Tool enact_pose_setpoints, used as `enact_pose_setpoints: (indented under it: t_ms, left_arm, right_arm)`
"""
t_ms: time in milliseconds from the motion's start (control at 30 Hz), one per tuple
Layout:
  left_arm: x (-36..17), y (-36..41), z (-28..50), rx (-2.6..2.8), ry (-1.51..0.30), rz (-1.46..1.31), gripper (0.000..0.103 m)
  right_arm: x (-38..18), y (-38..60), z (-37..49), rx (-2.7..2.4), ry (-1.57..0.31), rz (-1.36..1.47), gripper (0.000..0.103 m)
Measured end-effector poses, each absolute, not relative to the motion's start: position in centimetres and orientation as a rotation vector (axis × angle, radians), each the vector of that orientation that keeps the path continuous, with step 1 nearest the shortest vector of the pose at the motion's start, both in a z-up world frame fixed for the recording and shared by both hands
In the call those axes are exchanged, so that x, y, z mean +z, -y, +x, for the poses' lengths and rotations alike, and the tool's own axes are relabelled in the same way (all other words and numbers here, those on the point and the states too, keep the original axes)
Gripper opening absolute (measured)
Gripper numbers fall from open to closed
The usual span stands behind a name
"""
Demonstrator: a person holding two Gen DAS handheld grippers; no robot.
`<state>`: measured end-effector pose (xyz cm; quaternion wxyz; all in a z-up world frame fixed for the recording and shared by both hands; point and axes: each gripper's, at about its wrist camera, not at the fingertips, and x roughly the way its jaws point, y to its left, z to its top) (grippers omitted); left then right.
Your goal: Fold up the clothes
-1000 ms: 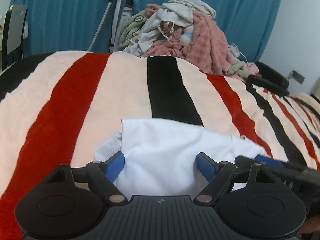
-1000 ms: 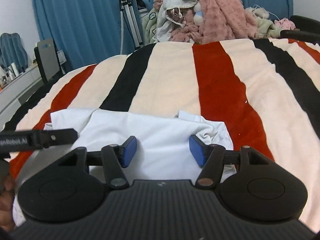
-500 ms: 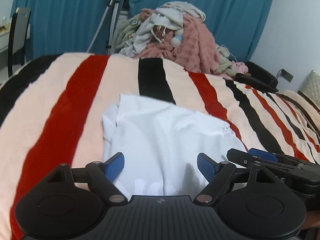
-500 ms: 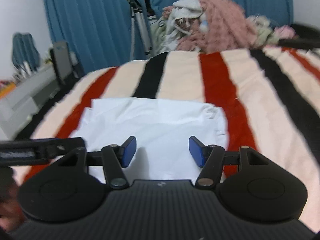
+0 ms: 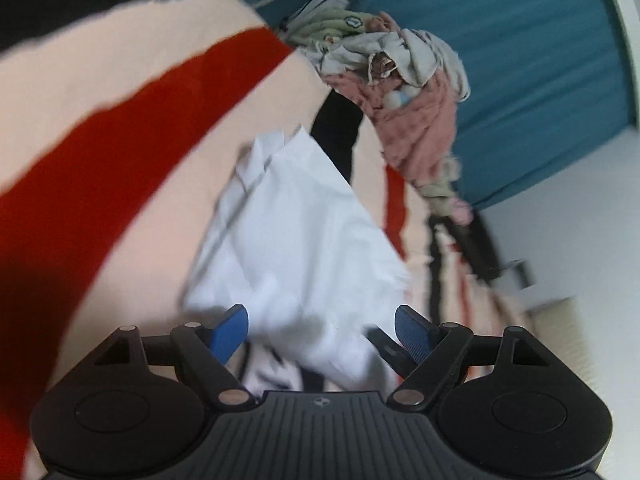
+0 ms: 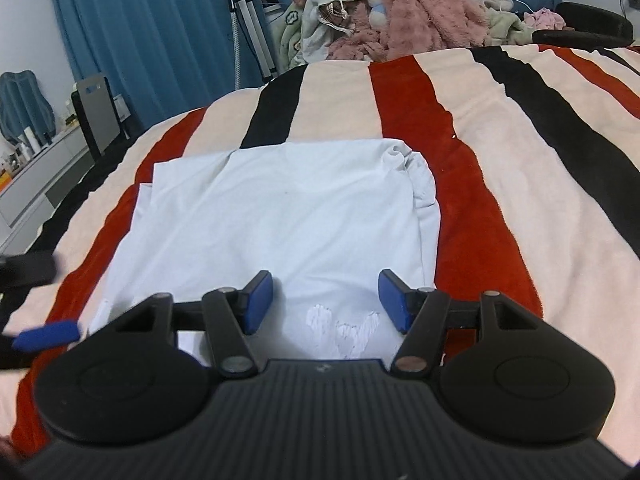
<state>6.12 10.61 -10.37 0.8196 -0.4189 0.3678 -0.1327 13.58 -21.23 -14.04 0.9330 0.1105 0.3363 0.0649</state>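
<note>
Listing what we see: white shirt (image 6: pixel 280 216), folded flat near the striped blanket's (image 6: pixel 520 160) near edge; laundry heap (image 6: pixel 400 12) at its far edge; left gripper (image 5: pixel 320 330) and right gripper (image 6: pixel 326 300) gaping, holding nothing.

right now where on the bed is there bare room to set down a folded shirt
Bare striped blanket lies right of the white shirt, across the red and black stripes, and beyond the shirt up to the clothes pile. It is crowded at that pile and near left, where the left gripper sits.
</note>
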Motion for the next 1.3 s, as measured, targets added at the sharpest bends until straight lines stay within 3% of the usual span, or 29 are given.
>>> enact_pose_setpoints:
  t_ms: [100,300,367,433,500,600,667,700,767,867,1133,1200,1267,1300]
  left_arm:
    - [-12.5,-10.9,5.6,-0.377,-0.832,-1.085,0.083]
    - [-15.8,-10.2,8.1,-0.310,-0.892,-1.192,0.080]
    - [-16.5,-10.6,8.5,-0.265,-0.879,-1.230,0.076]
    - [-16.8,-11.3,8.5,-0.246,-0.847,-1.276,0.074]
    - [-17.0,-11.8,8.5,-0.224,-0.829,-1.306,0.073]
    - [-17.2,-12.2,8.4,-0.189,-0.823,-1.315,0.061]
    - [-17.3,-12.3,8.4,-0.164,-0.828,-1.297,0.040]
    - [-17.3,-12.3,8.4,-0.149,-0.834,-1.281,0.036]
    - [-17.3,-12.5,8.2,-0.139,-0.825,-1.284,0.027]
    - [-17.1,-13.0,7.8,-0.142,-0.805,-1.302,0.023]
    - [-16.1,-13.0,6.9,-0.146,-0.782,-1.265,0.022]
    - [-15.8,-13.1,6.5,-0.151,-0.775,-1.264,0.021]
    - [-15.5,-13.1,6.0,-0.167,-0.764,-1.262,0.020]
    - [-15.1,-13.1,5.7,-0.175,-0.757,-1.253,0.020]
  right_arm:
    - [-13.8,21.2,13.5,0.119,-0.688,0.232,0.061]
    - [-12.2,22.6,12.2,0.074,-0.645,0.378,0.065]
    - [-11.6,23.7,11.3,0.122,-0.624,0.519,0.086]
    - [-12.1,24.1,10.6,0.189,-0.647,0.674,0.093]
    - [-12.7,24.5,9.9,0.258,-0.670,0.829,0.093]
    - [-15.1,23.8,9.7,0.334,-0.767,1.032,0.093]
    - [-16.7,23.0,10.2,0.359,-0.832,1.099,0.092]
    - [-17.4,22.8,10.3,0.346,-0.841,1.126,0.092]
    - [-18.3,23.3,10.3,0.280,-0.813,1.167,0.090]
    - [-18.3,24.9,9.8,0.134,-0.731,1.175,0.079]
    - [-19.1,26.4,10.5,0.034,-0.681,1.183,0.080]
    - [-18.7,25.9,10.8,0.057,-0.681,1.142,0.068]
    - [-18.4,25.7,10.7,0.051,-0.682,1.098,0.045]
    - [-18.3,25.7,10.6,0.051,-0.672,1.089,0.041]
